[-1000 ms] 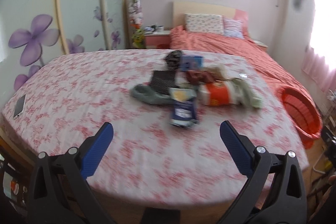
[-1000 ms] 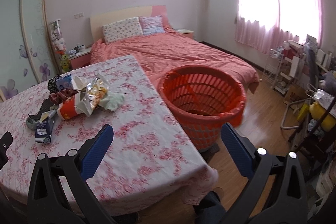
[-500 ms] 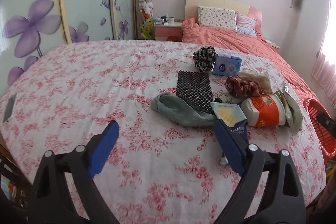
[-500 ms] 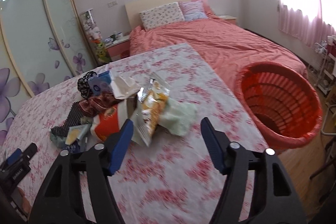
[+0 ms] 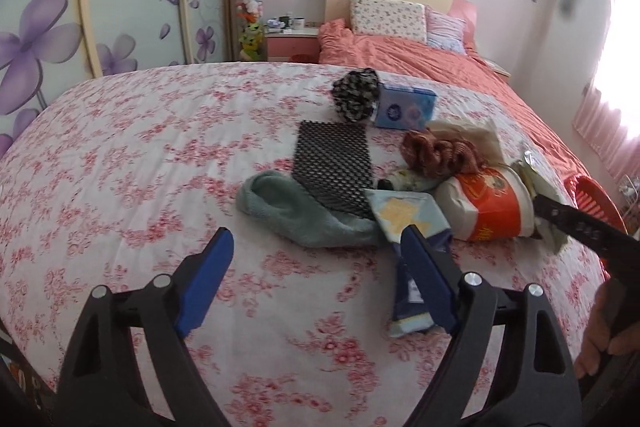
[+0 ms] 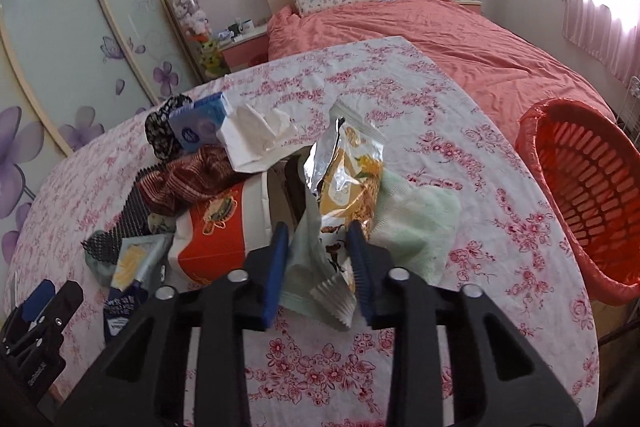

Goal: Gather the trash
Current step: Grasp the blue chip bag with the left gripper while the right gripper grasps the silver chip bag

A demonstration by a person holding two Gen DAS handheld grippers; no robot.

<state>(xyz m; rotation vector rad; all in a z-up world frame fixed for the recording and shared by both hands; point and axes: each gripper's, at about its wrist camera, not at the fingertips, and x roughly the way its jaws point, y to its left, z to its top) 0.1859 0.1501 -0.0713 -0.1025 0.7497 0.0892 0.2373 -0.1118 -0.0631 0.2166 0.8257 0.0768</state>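
Note:
A pile of trash and cloths lies on the flowered bedspread (image 5: 140, 167). My right gripper (image 6: 318, 227) is closing its jaws on a yellow foil snack wrapper (image 6: 348, 179), and both pads meet the wrapper's lower end. Left of it lies a red and white noodle cup (image 6: 216, 227). My left gripper (image 5: 316, 239) hovers low over the spread, its jaws wide and closing slightly, with nothing gripped. Its right finger stands in front of a blue snack packet (image 5: 412, 223), close to the near edge of a green towel (image 5: 296, 207).
An orange basket (image 6: 584, 187) stands on the floor beside the bed's right edge. In the pile are a black mesh mat (image 5: 332, 155), a brown scrunchie (image 5: 440, 151), a blue tissue box (image 5: 406, 107) and crumpled white paper (image 6: 256, 135). A second bed (image 6: 440, 31) lies behind.
Both grippers have moved in toward the pile and lower. The right one swung from the basket to the snack wrapper and narrowed its jaws around it. The left jaws narrowed a little.

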